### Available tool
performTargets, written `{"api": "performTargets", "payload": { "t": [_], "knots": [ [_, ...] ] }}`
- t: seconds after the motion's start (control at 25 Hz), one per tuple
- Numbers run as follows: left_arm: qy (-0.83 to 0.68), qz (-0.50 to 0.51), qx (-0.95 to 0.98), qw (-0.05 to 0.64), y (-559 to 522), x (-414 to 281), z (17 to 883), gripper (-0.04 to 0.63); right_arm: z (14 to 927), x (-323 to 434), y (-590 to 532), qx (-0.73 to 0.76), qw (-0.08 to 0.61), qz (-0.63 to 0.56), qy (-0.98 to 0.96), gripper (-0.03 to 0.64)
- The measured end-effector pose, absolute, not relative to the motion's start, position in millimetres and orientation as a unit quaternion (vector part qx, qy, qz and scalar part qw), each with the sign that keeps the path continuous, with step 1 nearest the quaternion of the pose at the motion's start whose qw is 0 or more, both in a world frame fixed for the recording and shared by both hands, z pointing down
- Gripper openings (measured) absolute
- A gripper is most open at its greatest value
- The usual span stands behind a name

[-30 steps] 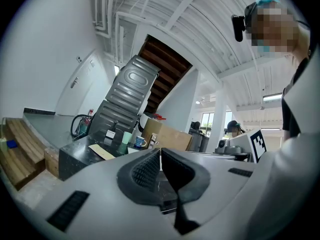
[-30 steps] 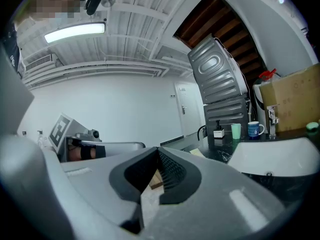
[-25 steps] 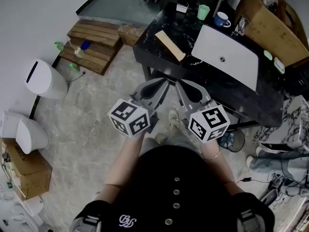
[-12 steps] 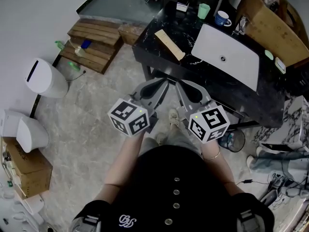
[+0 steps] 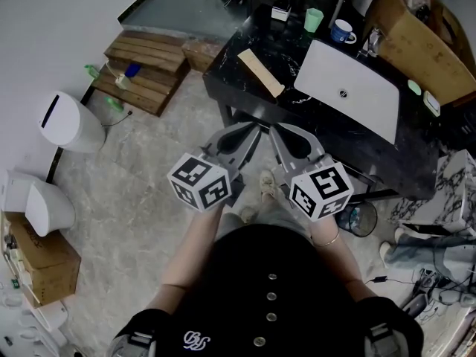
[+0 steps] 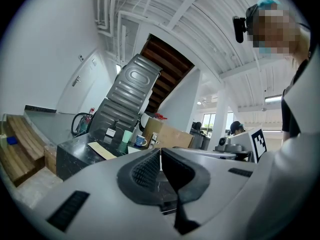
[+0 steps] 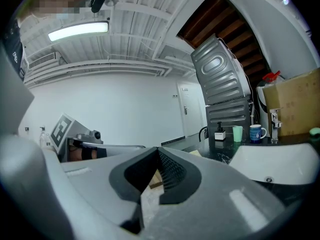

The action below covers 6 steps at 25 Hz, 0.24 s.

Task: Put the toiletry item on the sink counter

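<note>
Almost no change vs a sec ago. L gripper [image 5: 253, 126] and R gripper [image 5: 277, 128] hang side by side in front of the person's torso, at the same spot in the head view, tips aimed at the near edge of the black desk [image 5: 312, 119]. Only diff: desk and sink basin [image 5: 357, 88] sit a touch higher and further left in the head view than before; wooden plank [image 5: 261, 71] shifts w/ them. Nothing on the desk has moved relative to the rest.

L gripper [image 6: 160, 151]: jaws together, nothing btwn them. R gripper [image 7: 158, 149]: jaws together too, empty, same as a sec ago.

Toiletry stuff: can't tell which item the task means. Pump bottle [image 5: 280, 10] stands upright at the desk's far left corner, green cup [image 5: 314, 18] just beside it, blue mug [image 5: 342, 30] next along, by the basin's back edge. Same trio shows in R gripper view: pump bottle [image 7: 219, 132], cup [image 7: 237, 133], mug [image 7: 257, 132]. Two small green bottles [image 5: 92, 70] lie on the floor at the wooden pallet [image 5: 149, 73], well apart from the desk. Both grippers are near the desk front, well apart from all of these, touching none.
</note>
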State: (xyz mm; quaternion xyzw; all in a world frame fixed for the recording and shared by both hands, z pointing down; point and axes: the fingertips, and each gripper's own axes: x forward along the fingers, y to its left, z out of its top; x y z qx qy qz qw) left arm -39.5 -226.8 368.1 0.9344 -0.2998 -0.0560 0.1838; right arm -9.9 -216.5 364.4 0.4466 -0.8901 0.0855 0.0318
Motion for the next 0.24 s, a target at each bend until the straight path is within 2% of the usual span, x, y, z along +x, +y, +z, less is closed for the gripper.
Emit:
{"api": "performTargets", "payload": {
  "t": [0.24],
  "knots": [
    [-0.298, -0.059, 0.935, 0.186, -228.2, -36.2, 367.5, 0.014, 364.8, -6.6, -219.3, 0.447, 0.036, 0.085, -0.889, 0.003]
  ]
}}
